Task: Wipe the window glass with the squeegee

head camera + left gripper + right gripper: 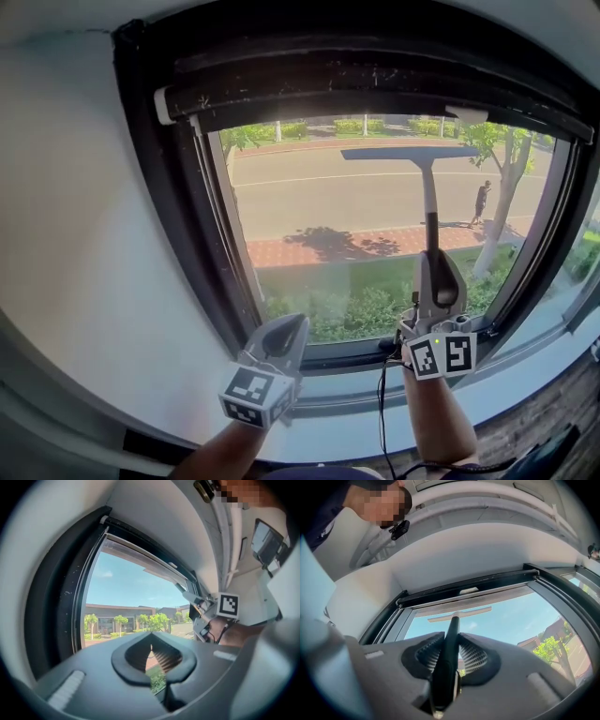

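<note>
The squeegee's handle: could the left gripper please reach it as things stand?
Probably yes: the left gripper is empty beside the right gripper, and nothing stands between it and the squeegee's handle.

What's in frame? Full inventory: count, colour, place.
squeegee: 1, grey blade, pale shaft; blade near the top of the glass, handle in right claw
glass: 1 pane, clear; inside the frame
frame: 1, black; around the glass
wall: 1, white; left of the frame
sill: 1, pale; below the frame
cable: 1, black; hangs beside the right arm
pedestrian: 1, dark clothes; outside, on the pavement
left claw: 1, grey; shut, empty, low in front of the frame
right claw: 1, grey; shut on the squeegee
arms: 2, bare; bottom edge
</note>
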Tool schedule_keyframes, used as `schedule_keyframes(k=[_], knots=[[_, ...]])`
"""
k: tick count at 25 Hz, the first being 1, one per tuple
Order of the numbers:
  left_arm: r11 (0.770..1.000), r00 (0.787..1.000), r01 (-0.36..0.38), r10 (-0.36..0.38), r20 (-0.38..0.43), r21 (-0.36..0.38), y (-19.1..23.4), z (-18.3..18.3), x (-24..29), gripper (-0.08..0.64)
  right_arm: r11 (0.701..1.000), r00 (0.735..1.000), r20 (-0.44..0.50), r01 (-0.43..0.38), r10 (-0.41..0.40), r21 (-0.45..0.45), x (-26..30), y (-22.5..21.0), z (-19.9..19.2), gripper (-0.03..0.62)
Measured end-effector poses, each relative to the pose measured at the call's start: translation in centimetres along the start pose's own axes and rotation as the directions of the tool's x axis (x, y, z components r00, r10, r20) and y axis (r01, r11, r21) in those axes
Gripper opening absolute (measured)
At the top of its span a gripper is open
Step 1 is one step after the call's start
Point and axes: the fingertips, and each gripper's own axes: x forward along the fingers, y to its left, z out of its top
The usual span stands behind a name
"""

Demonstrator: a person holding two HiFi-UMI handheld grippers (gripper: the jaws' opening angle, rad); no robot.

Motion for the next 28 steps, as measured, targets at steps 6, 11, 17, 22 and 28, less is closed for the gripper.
schedule_keyframes(k=[6,11,17,22,28], knots=[[1.000,0.999,0.008,-0.008,-0.040,-0.003,-0.1,-1.0,-0.9,-0.009,1.000,1.000,-0.019,0.012,-0.013,-0.006,-0.7,0.4,-0.8,0.101],[1.000,1.000,-0.002,0.002,-0.007,0.004,0.0,-1.2,-1.3,-0.009,0.999,0.999,-0.032,0.034,-0.034,-0.001,-1.5,0.5,-1.5,0.101],[1.000,1.000,0.016,-0.016,-0.016,-0.001,-0.3,-0.9,-1.9,-0.009,0.998,0.997,-0.049,0.056,-0.055,0.011,-2.3,0.3,-2.0,0.101],[1.000,1.000,0.017,-0.017,-0.024,-0.004,-0.4,-1.2,-2.3,-0.009,0.998,0.997,-0.062,0.057,-0.056,0.015,-2.9,0.7,-2.4,0.101],[1.000,1.000,0.014,-0.014,-0.028,-0.016,-0.3,-1.9,-2.8,-0.009,0.998,0.994,-0.090,0.057,-0.055,0.025,-3.9,0.9,-3.4,0.101]])
